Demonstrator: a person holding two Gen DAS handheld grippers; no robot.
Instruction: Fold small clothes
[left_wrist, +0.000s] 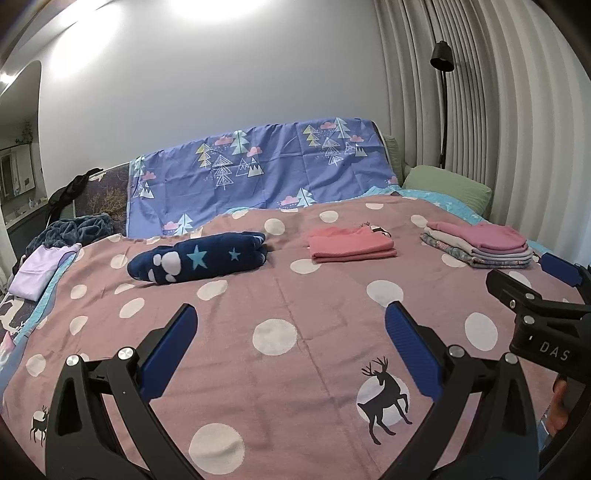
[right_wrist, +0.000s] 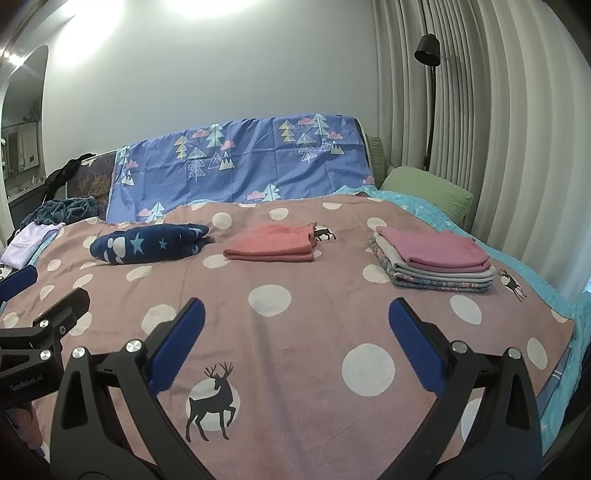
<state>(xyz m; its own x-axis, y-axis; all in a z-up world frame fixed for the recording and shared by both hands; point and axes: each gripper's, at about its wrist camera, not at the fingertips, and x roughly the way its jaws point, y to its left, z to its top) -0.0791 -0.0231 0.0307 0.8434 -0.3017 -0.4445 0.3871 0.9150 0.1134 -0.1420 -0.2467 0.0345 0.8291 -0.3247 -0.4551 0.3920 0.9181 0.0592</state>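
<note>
**Two empty grippers, three folded lots ahead**

Both tools hover over the dotted bedspread (right_wrist: 303, 325) with jaws spread wide and nothing held: left gripper (left_wrist: 290, 325), right gripper (right_wrist: 295, 317). Ahead of them lie a navy star garment (left_wrist: 199, 262), bundled loosely, a folded coral piece (right_wrist: 273, 245) and a tidy stack of folded clothes (right_wrist: 436, 258) to the far right. The next item is probably the lilac garment (left_wrist: 37, 271), far left at the bed's edge. Reach with the left tool, pinch one hem only, and drag it to the bare spread directly ahead. The navy bundle lies close to that path.
</note>
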